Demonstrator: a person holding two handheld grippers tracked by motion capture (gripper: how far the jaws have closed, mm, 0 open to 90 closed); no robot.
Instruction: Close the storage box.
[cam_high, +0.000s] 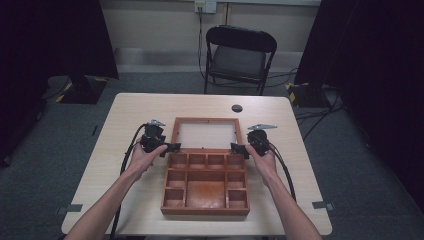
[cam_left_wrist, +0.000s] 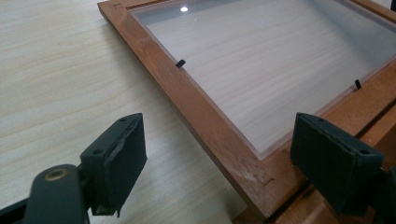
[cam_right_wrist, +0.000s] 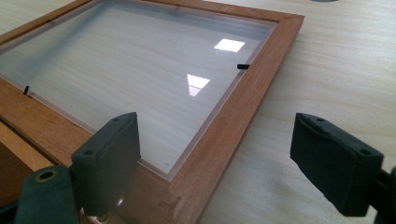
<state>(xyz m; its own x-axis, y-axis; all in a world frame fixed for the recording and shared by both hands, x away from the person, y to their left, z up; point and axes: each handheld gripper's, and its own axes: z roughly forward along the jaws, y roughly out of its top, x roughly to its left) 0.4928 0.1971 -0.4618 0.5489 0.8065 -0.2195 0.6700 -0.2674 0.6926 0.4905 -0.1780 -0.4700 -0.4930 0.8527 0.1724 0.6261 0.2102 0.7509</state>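
Observation:
A wooden box (cam_high: 205, 211) with several empty compartments lies at the table's middle. Its glass-paned lid (cam_high: 206, 120) is folded back flat on the table behind it. My left gripper (cam_high: 172, 147) is at the lid's near left corner, open, its jaws straddling the wooden frame (cam_left_wrist: 196, 107) without touching it. My right gripper (cam_high: 236, 148) mirrors it at the near right corner, also open, one jaw over the clear pane (cam_right_wrist: 140, 70) and one outside the frame (cam_right_wrist: 243, 102). Small black clips (cam_left_wrist: 180, 63) hold the pane.
The light wooden table (cam_high: 135, 110) has a dark round grommet (cam_high: 237, 108) behind the lid. A black folding chair (cam_high: 240, 55) stands beyond the far edge. Dark curtains flank the room. Bare tabletop lies left and right of the box.

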